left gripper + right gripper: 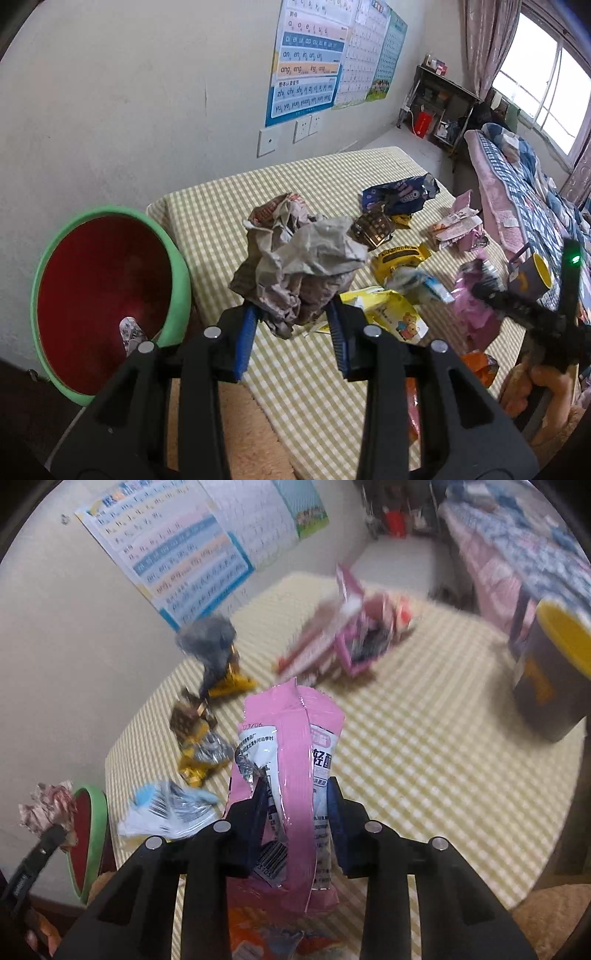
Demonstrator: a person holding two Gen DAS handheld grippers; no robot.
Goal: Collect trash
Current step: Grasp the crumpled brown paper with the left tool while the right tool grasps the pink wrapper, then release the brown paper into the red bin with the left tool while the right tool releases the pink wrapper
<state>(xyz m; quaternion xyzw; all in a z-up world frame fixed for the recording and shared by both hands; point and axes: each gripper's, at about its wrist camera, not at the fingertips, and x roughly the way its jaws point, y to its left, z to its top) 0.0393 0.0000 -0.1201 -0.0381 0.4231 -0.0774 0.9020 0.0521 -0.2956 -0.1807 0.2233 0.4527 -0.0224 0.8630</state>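
My left gripper (291,314) is shut on a grey-brown ball of crumpled paper (306,254), held above the checked tablecloth (295,387). A green-rimmed bin with a red inside (177,273) stands at the table's left end, with one wrapper (131,332) at its bottom. My right gripper (295,790) is shut on a pink snack wrapper (291,731), which stands up between its blue pads. The left wrist view shows that gripper (491,288) at the right. The right wrist view shows the paper ball (48,805) beside the bin (94,823).
Several wrappers lie on the cloth: a blue cookie bag (402,194), yellow packets (391,314), pink ones (458,225) and a blue-white one (166,808). A grey mug with a yellow inside (554,672) stands at the right. A bed (517,192) lies beyond.
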